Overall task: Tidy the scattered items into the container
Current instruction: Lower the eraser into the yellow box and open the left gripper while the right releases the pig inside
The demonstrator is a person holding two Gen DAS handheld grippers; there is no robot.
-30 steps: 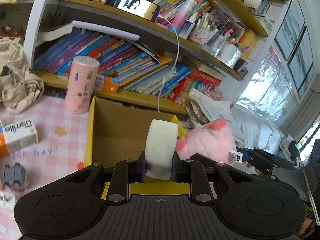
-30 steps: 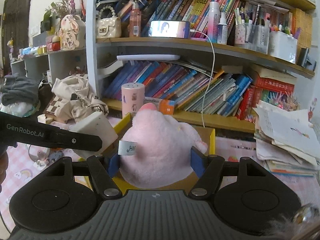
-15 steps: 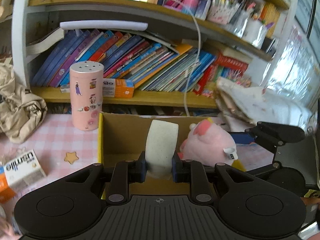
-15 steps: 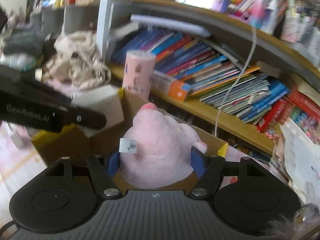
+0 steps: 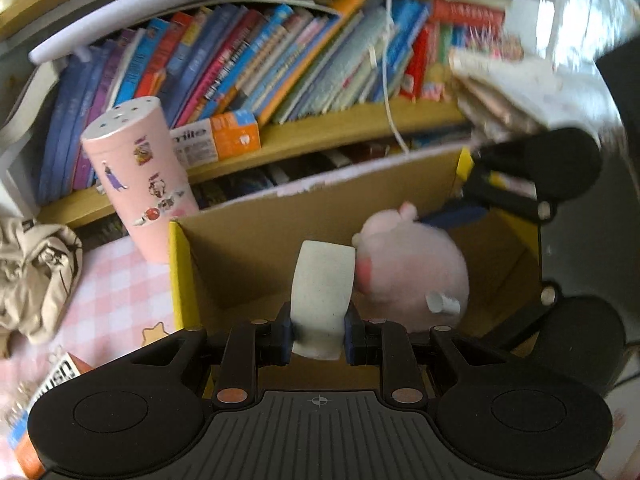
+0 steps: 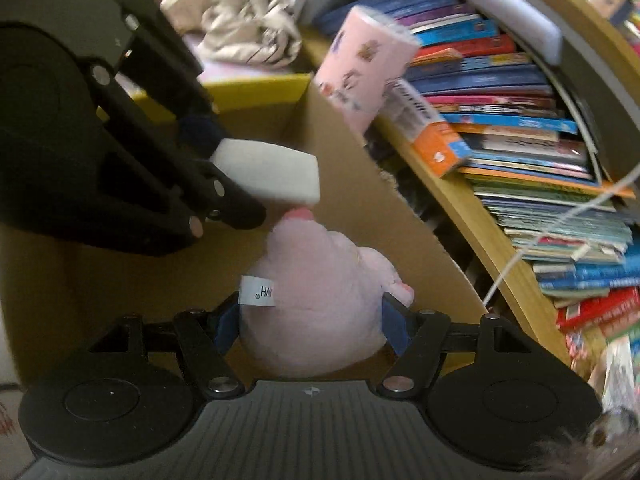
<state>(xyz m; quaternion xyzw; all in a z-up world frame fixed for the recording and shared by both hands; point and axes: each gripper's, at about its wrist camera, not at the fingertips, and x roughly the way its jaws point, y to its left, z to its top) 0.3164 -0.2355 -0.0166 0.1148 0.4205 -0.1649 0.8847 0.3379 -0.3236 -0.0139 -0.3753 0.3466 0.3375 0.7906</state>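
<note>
Directly below and ahead of both grippers, the open brown cardboard box with yellow-edged flaps [image 5: 240, 248] is showing bare floor and walls, its near yellow rim [image 5: 182, 280] sitting just left of the left gripper [image 5: 319, 334] and its far wall rising ahead of the fingertips. The left gripper is pinching a pale off-white rectangular sponge block [image 5: 322, 292] between its blue pads, jaws set narrow, the block standing upright over the box interior. Just to its right, the right gripper [image 6: 312, 322] is clamping a round pink plush pig toy with a white sewn-in label [image 6: 316, 300], jaws set about halfway apart with the pads pressing its sides; in the left wrist view the plush [image 5: 412, 276] is sitting inside the box outline, touching or nearly touching the sponge block. In the right wrist view the sponge [image 6: 268, 172] is hanging above and to the left of the plush. Left of the box, a pink-and-white checked tablecloth [image 5: 116, 280] is covering the table, carrying a crumpled beige cloth bag [image 5: 36, 272] and a small white and orange printed carton [image 5: 48, 392] at the near left. Beyond the box's left corner, a tall pink cylindrical canister with stickers [image 5: 140, 172] is standing just beside the box. Farther on, a wooden bookshelf [image 5: 340, 128] packed with leaning colourful books [image 5: 280, 52] is closing off the far side, with a white cable [image 5: 388, 60] dangling down in front of it.
</note>
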